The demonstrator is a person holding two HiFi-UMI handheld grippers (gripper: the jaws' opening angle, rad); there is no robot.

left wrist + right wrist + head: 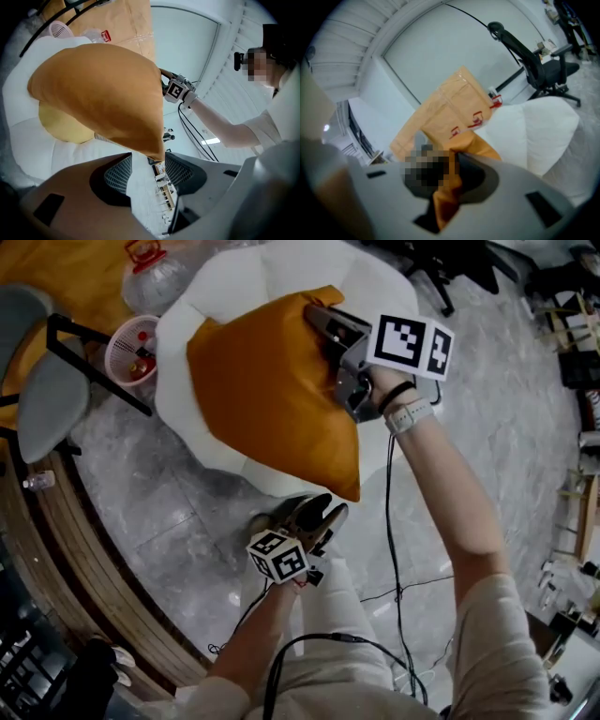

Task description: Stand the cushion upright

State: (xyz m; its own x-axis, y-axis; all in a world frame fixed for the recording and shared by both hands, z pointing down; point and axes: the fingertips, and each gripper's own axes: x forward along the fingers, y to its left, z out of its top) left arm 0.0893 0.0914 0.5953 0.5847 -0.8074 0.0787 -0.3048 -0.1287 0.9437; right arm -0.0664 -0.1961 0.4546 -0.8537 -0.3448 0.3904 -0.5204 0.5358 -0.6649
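An orange cushion leans against a white padded seat, one corner pointing down toward me. My right gripper is shut on the cushion's upper right corner; in the right gripper view, orange fabric is bunched between the jaws of the right gripper. My left gripper stands open just below the cushion's lower corner. In the left gripper view, that corner of the cushion hangs at the tips of the left gripper, and neither pad touches it. The right gripper shows behind the cushion.
A pink basket and a clear bottle with a red cap stand left of the seat, beside a grey chair. A curved wooden ledge runs along the left. Cables trail over the floor. A cardboard box and an office chair stand beyond.
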